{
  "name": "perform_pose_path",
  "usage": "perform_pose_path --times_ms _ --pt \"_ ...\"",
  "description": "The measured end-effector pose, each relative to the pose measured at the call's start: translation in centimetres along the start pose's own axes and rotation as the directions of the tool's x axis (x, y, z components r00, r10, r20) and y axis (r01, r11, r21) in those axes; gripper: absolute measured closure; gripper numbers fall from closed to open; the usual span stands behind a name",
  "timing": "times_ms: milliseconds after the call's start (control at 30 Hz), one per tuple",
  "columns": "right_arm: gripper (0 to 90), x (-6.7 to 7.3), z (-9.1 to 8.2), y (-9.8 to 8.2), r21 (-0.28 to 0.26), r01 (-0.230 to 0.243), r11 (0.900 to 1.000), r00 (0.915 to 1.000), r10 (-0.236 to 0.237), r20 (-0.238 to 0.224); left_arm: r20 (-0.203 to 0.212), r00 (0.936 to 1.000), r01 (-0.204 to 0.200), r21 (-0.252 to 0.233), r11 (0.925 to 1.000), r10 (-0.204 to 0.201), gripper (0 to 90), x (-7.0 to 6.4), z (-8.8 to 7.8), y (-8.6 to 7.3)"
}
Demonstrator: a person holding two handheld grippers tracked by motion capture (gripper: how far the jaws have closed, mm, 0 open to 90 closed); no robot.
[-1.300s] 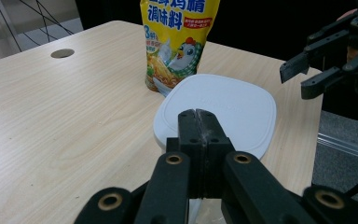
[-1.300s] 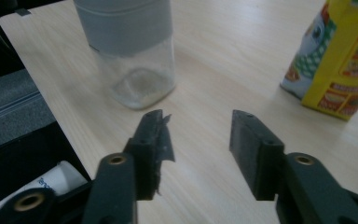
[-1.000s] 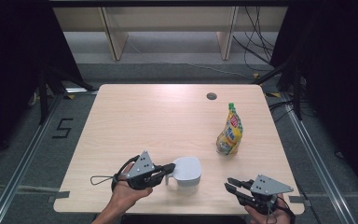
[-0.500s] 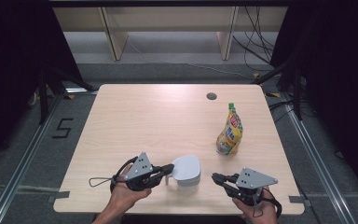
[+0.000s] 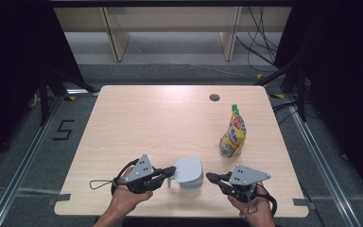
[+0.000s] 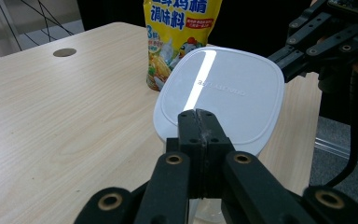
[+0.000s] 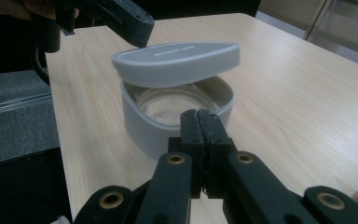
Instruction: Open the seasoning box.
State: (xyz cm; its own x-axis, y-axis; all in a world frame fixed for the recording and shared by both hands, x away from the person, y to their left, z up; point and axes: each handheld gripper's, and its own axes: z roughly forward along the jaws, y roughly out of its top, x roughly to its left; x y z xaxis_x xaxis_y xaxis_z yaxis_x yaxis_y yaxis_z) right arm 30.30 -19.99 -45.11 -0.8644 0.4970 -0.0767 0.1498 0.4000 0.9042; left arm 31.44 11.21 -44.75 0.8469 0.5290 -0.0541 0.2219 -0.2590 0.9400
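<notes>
Table: pale wood top (image 5: pixel 137 123), with a small round hole (image 5: pixel 214 97) near the far edge.

Left gripper: it sits (image 5: pixel 163 172) at the near edge, just left of the box. Its two black jaws are pressed flat together – nothing shows between them in the left gripper view (image 6: pixel 199 122). The tip reaches the near edge of the lid; I cannot tell if it touches or props it.

Box: a small white box (image 5: pixel 189 180) near the front edge of the table, between the two grippers. From the right gripper view it (image 7: pixel 168 122) is open at the top, and something pale and sandy lies at the bottom.

Lid: white, flat and rounded (image 6: pixel 223 95). It is tipped up on one side (image 7: pixel 177 57), not shut down on the box.

How it will handle: it looks like thin, smooth plastic – light, stiff and a bit slippery. A hard push could slide the whole box. The best place to grab is likely the rim of the lid, while the other gripper steadies the wall of the box.

Right gripper: just right of the box (image 5: pixel 212 178), a little apart from it. Its jaws have just been closing and now meet, with nothing between them (image 7: pixel 200 122).

Bag: a yellow bag (image 5: pixel 233 135) with a green cap stands upright farther back on the right, well apart from the box.
</notes>
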Motion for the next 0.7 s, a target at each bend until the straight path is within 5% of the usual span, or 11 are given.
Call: perform_pose_path --times_ms 333,533,700 --pt "90.0 0.5 0.8 1.5 -0.019 0.032 0.999 0.9991 -0.033 -0.027 0.001 1.0000 -0.006 0.001 1.0000 0.006 87.0 0.0 -0.3 -0.2" --pt "90.0 0.6 1.0 1.9 -0.030 0.023 0.999 0.9994 -0.024 -0.024 -0.020 0.9993 0.032 -0.036 0.9988 -0.033 72.0 0.9 -2.2 -0.1" --pt "90.0 0.9 1.1 2.4 -0.024 0.016 1.000 0.9995 -0.017 -0.027 -0.005 0.9994 0.035 -0.011 0.9993 -0.035 61.9 1.2 -3.2 -1.1"
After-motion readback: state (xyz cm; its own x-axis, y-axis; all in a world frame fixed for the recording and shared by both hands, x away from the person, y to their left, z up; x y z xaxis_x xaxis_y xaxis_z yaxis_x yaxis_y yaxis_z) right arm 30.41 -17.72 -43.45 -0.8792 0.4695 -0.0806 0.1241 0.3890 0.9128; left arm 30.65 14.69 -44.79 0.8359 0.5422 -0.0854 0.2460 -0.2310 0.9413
